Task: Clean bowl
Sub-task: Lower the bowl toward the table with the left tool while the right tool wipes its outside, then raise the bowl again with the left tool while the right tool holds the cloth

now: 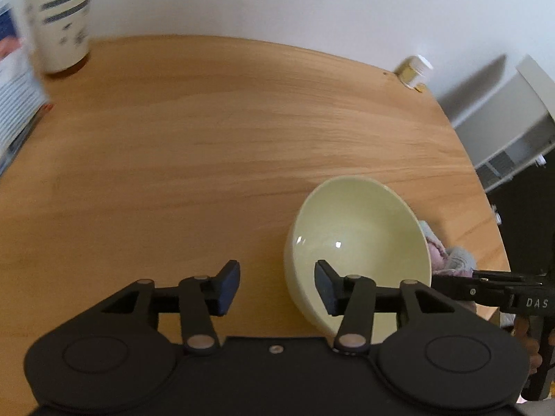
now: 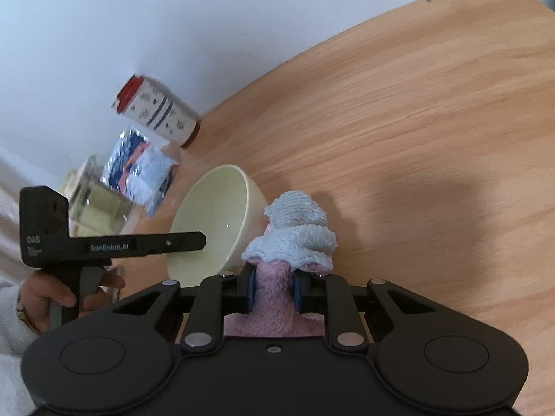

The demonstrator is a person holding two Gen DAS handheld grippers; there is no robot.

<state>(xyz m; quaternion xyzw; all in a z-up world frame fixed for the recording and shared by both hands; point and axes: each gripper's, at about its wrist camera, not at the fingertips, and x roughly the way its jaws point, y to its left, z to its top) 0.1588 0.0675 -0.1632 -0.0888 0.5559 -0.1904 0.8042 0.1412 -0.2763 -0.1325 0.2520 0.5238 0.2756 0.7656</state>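
Wooden surface (image 1: 208,138) | left tool (image 1: 277,286) apart, straddling tilted bowl (image 1: 360,235) rim: clamp firmly | right tool (image 2: 272,291) clamped on cloth (image 2: 295,235): wipe inside.

On the table (image 1: 208,131), the bowl (image 1: 357,242) sits at four o'clock, a cloth (image 1: 447,256) touching its right side; cup (image 1: 59,17) at eleven, small jar (image 1: 414,71) at one.

Pale yellow glossy ceramic bowl (image 1: 357,242), empty, tilted on its side on the wooden counter (image 1: 208,138), opening turned away from the blue-and-pink fluffy cloth (image 2: 295,239), which lies bunched just beside the bowl's outer wall.
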